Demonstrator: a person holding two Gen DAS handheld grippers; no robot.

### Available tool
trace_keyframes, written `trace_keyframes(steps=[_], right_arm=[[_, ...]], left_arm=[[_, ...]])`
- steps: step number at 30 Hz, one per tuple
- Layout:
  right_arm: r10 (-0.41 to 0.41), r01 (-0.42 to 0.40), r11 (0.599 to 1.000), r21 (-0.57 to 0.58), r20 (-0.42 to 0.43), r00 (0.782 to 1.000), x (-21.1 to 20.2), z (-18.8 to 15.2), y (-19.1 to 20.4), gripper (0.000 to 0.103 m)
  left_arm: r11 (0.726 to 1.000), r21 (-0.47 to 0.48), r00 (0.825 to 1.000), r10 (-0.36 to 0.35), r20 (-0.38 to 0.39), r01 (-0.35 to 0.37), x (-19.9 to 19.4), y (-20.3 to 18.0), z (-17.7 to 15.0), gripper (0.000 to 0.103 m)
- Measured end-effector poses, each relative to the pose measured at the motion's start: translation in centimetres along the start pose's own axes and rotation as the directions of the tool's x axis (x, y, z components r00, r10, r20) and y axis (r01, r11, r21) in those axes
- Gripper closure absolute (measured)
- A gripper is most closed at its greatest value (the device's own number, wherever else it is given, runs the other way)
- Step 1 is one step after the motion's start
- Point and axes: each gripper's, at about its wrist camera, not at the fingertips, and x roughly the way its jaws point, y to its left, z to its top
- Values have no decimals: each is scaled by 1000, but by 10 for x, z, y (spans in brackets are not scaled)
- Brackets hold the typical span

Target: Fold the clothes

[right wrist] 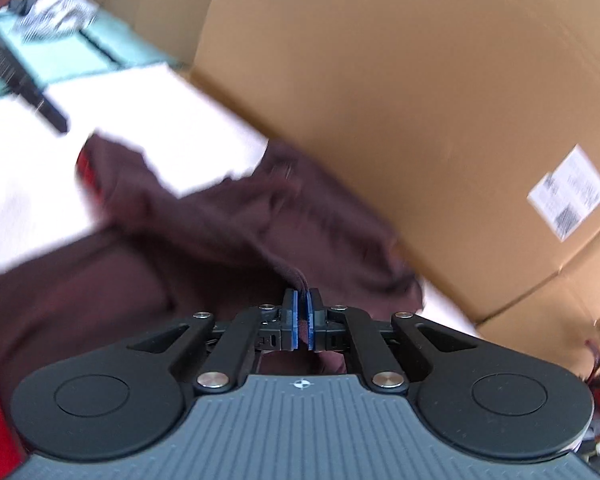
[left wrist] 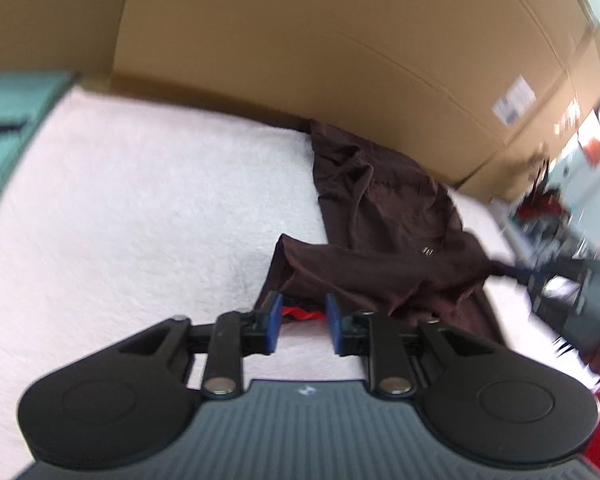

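Brown garment [left wrist: 388, 236] on white cloth [left wrist: 140, 208], left gripper [left wrist: 302, 322] jaws apart at its 6 o'clock hem, right gripper [right wrist: 302, 310] clamped on garment fold, box label [right wrist: 568, 192] clear in right view.

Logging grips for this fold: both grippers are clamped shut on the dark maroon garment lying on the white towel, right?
Only the right gripper is shut on the maroon garment. The left wrist view shows the left gripper open at the garment's edge over the white towel.
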Motion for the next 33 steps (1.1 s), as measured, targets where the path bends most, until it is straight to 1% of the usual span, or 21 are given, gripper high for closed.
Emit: trace_keyframes(steps=[1, 2, 3, 6, 8, 11, 15, 17, 18, 20, 23, 25, 27, 30, 31, 32, 33], right_arm=[[8, -8, 1000, -8, -18, 1000, 0, -6, 2, 100], [14, -14, 1000, -14, -34, 999, 0, -10, 4, 100], [18, -19, 1000, -18, -50, 999, 1, -14, 6, 100], [21, -21, 1000, -7, -83, 996, 4, -19, 13, 100], [15, -14, 1000, 11, -96, 995, 4, -21, 16, 100], [18, -13, 999, 46, -111, 994, 7, -19, 15, 99], [27, -21, 999, 44, -138, 990, 6, -21, 17, 99], [37, -30, 999, 44, -161, 986, 10, -24, 17, 99], [41, -34, 998, 44, -173, 984, 12, -25, 18, 99], [48, -40, 998, 44, -184, 982, 15, -26, 18, 99], [53, -45, 998, 42, -202, 978, 19, -24, 20, 99], [52, -46, 998, 29, -210, 976, 21, -24, 22, 98], [49, -46, 999, 16, -215, 975, 23, -25, 24, 98], [45, -41, 999, 21, -217, 975, 24, -26, 25, 97], [44, -39, 999, 24, -217, 975, 24, -26, 25, 97], [42, -38, 999, 26, -216, 975, 24, -26, 25, 96], [41, -36, 999, 28, -215, 976, 25, -26, 26, 96]], left_arm=[[998, -51, 1000, -26, -8, 26, 5, 7, 3, 71], [996, -78, 999, -44, -13, 43, 9, 10, 6, 71], [995, -87, 998, -56, -20, 54, 14, 12, 7, 71], [992, -91, 993, -93, -72, 86, 27, 5, 7, 72], [993, -80, 992, -92, -81, 85, 27, 1, 0, 74], [995, -69, 993, -82, -87, 76, 25, -3, -11, 74], [996, -54, 993, -70, -94, 65, 23, -8, -25, 74], [997, -47, 993, -64, -97, 59, 22, -11, -32, 71], [997, -43, 993, -60, -99, 56, 21, -12, -36, 67], [998, -35, 993, -54, -102, 51, 20, -15, -43, 64], [994, -83, 992, -77, -99, 69, 28, -10, -34, 61], [989, -120, 991, -95, -96, 84, 34, -6, -27, 55], [982, -157, 988, -118, -98, 102, 40, -2, -21, 55], [964, -224, 981, -166, -97, 141, 49, 2, -23, 55], [958, -245, 981, -174, -88, 148, 50, 4, -24, 55], [952, -264, 981, -179, -78, 153, 51, 5, -24, 60], [952, -263, 983, -176, -61, 154, 50, 4, -23, 78]])
